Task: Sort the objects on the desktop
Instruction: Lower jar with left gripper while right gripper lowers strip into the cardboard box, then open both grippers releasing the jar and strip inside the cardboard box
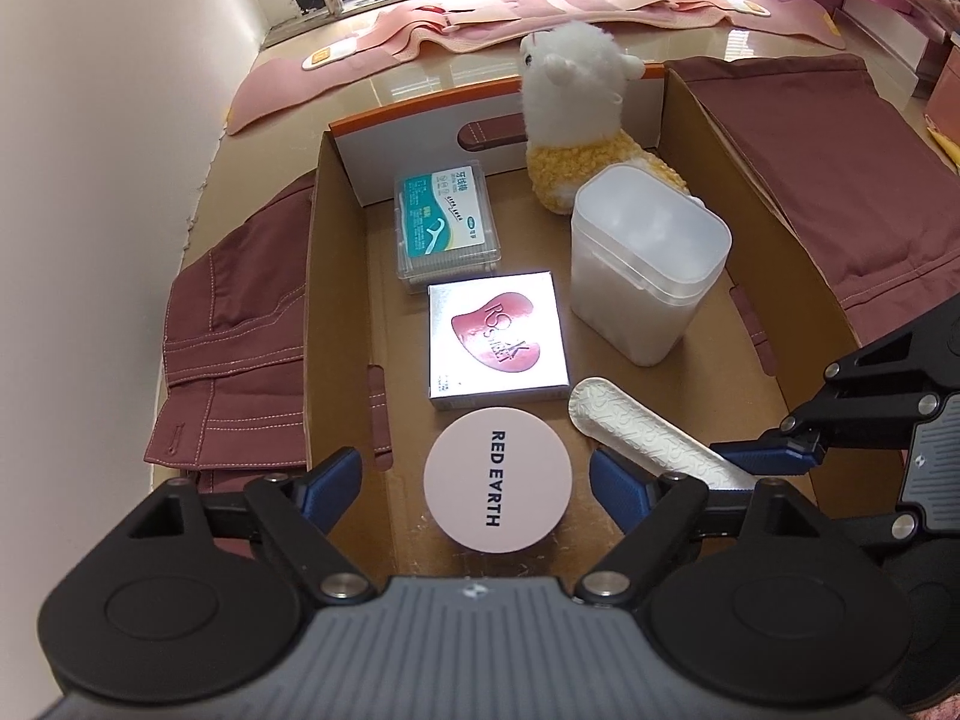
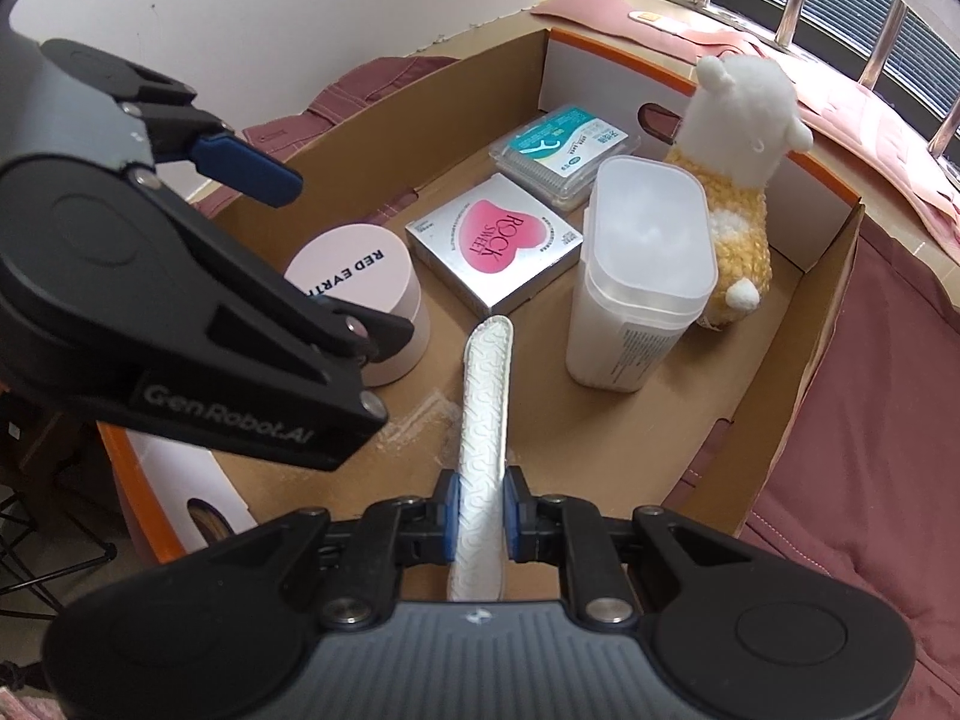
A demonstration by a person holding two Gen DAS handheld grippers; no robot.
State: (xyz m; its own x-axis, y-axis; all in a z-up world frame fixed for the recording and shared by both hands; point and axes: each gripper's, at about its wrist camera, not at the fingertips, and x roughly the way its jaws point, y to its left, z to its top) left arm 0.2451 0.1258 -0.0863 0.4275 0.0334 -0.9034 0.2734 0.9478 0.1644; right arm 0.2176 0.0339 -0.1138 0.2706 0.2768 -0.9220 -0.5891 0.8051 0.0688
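**Strip pinched over the box**

The right gripper (image 2: 478,510) has its jaws pinching a long white strip (image 2: 485,396) above the cardboard box (image 2: 798,324) floor. The left gripper (image 1: 477,480) hangs with jaws spread around the round pink jar (image 1: 497,479), beside the silver box (image 1: 497,341).

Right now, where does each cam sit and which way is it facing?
Left wrist: on the open left gripper, looking down into the cardboard box over the pink round tin; the right gripper shows at right.
Right wrist: on the right gripper, shut on the white embossed strip, facing the plush alpaca; the left gripper's fingers show at left.
Shared: box, tin, silver box, clear container.
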